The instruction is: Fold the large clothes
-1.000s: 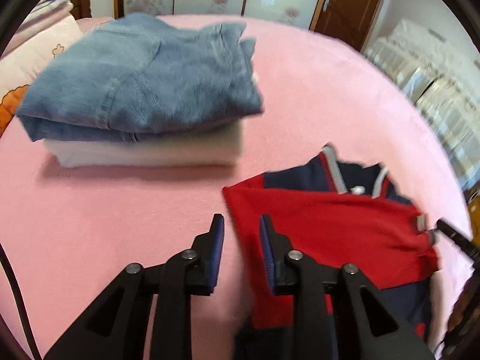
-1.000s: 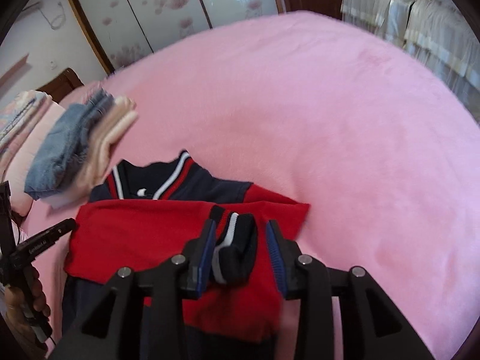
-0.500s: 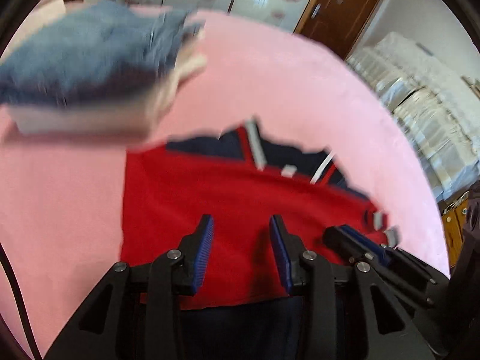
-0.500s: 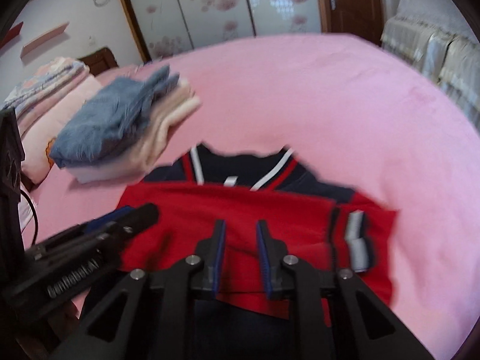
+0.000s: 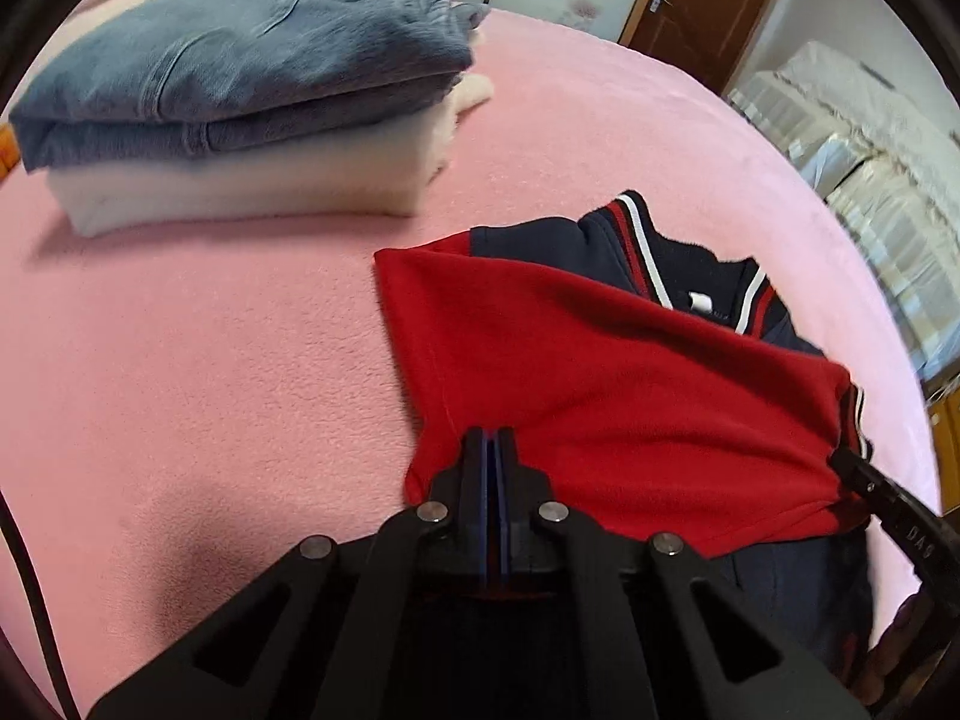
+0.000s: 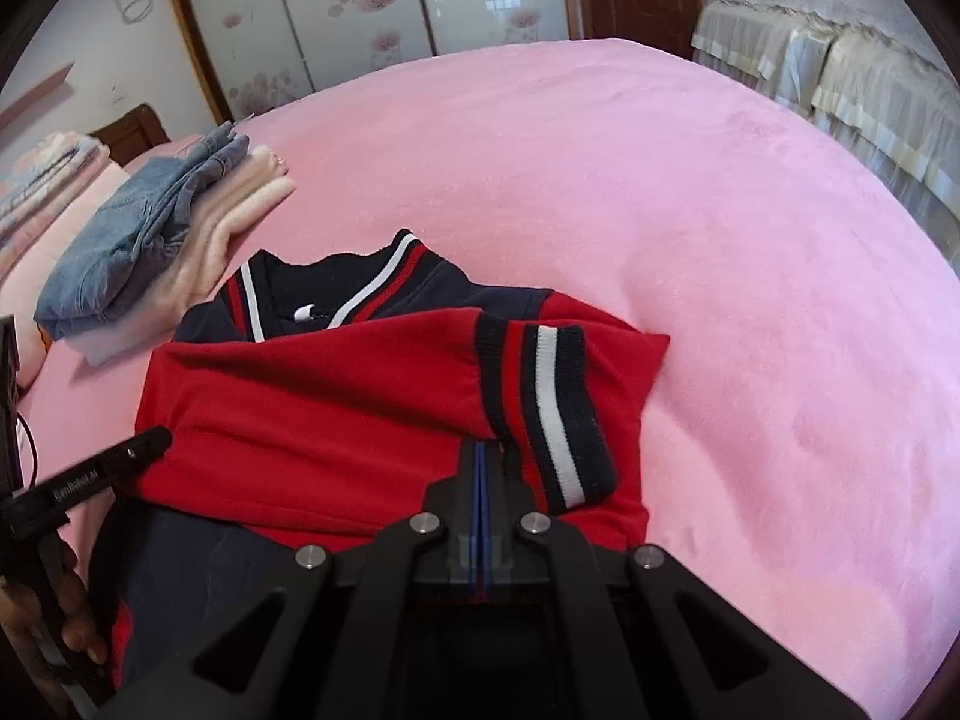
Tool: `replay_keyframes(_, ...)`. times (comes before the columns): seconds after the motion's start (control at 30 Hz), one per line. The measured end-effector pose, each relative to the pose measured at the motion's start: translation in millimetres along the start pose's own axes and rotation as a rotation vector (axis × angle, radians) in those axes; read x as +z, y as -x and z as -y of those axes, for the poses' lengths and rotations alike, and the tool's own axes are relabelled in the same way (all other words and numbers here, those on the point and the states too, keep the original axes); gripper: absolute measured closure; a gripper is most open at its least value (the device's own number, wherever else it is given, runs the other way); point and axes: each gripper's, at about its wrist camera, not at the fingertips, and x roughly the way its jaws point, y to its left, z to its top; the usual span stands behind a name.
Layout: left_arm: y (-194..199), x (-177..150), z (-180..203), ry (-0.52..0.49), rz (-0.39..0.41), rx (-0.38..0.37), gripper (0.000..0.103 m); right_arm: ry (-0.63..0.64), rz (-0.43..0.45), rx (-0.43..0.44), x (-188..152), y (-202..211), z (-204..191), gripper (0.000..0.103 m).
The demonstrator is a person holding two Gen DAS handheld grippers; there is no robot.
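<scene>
At the lower edge of the left wrist view, the left gripper (image 5: 493, 441) is pinching its jaws fully together on the near left edge of the red and navy jacket (image 5: 600, 396), a ridge of red fleece rising into the closed pads. Over in the right wrist view, the right gripper (image 6: 482, 450) is likewise clamping shut on the red fabric, just beside the striped cuff (image 6: 552, 414) of the sleeve that is lying folded across the body. Both grippers are gripping the same near fold, one at each side, and each one's black finger is showing at the edge of the other's view. Beyond them the jacket is lying on the pink bedspread (image 6: 750, 252), collar pointing away, navy lower part nearest the cameras. Farther off to the left, a stack of folded clothes (image 5: 240, 96) is sitting well apart from the jacket, blue denim on top of pale garments.
</scene>
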Motion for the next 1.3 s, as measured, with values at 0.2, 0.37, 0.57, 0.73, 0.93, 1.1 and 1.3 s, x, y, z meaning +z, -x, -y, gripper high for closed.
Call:
replay_keyframes(0.2,0,2,1,0.006,-0.007,0.001,0.101,-0.017,-0.018,0.045,4,-5,1,0.103)
replay_keyframes(0.37,13,6,9,-0.014,-0.018,0.021,0.091,-0.009,-0.024,0.060,7,4,-5,0.103)
replay_keyframes(0.57,60,7,26,-0.041,0.050,0.039,0.030,-0.031,0.014,0.095,12,38,-16,0.100)
replay_keyframes(0.73,98,14,41,-0.050,0.075,0.002,0.030,-0.034,0.060,0.118,13,78,-25,0.100)
replay_keyframes(0.93,149,6,43,-0.038,0.094,-0.027,0.030,-0.024,0.111,0.137,8,126,-33,0.099)
replay_keyframes(1.1,181,-5,50,-0.055,0.112,-0.026,0.030,-0.013,0.145,0.138,0,160,-37,0.090)
replay_keyframes(1.3,220,-20,59,-0.079,0.135,-0.025,0.030,-0.001,0.195,0.136,-14,198,-39,0.075)
